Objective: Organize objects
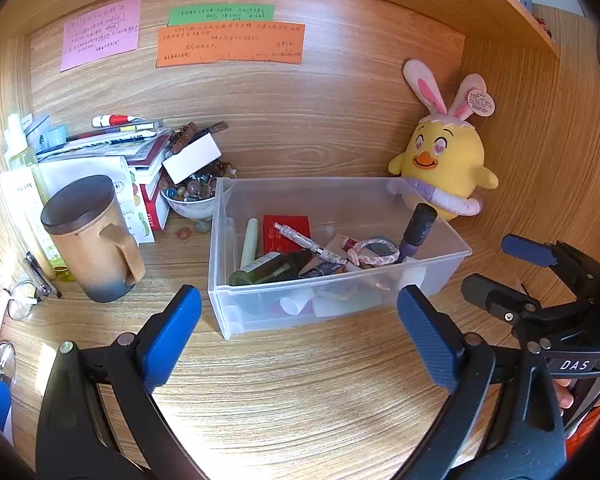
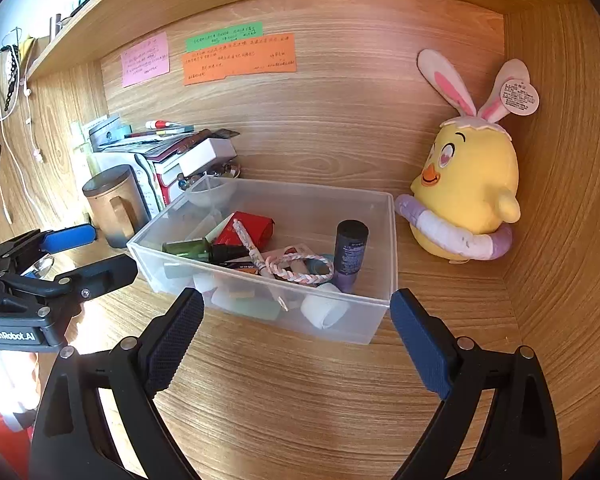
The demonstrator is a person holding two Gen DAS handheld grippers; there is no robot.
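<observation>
A clear plastic bin [image 1: 436, 268] [image 2: 380, 324] stands on the wooden desk and holds several small items: a purple tube [image 1: 418, 228] [image 2: 350, 252], a patterned pen [image 1: 304, 242] [image 2: 252, 250], a braided bracelet [image 1: 374, 254] [image 2: 300, 270], a green bottle [image 1: 264, 270] [image 2: 188, 249] and a red card [image 1: 286, 232] [image 2: 246, 230]. My left gripper [image 1: 300, 304] [image 2: 92, 250] is open and empty just in front of the bin. My right gripper [image 2: 296, 308] [image 1: 500, 264] is open and empty at the bin's near wall.
A yellow chick plush [image 1: 444, 160] [image 2: 468, 196] sits behind the bin to the right. A lidded brown mug [image 1: 92, 240] [image 2: 116, 204], a bowl of beads [image 1: 192, 196], stacked books and boxes [image 1: 140, 148] [image 2: 172, 152] and glasses [image 1: 24, 296] crowd the left. Paper notes [image 1: 232, 44] hang on the back wall.
</observation>
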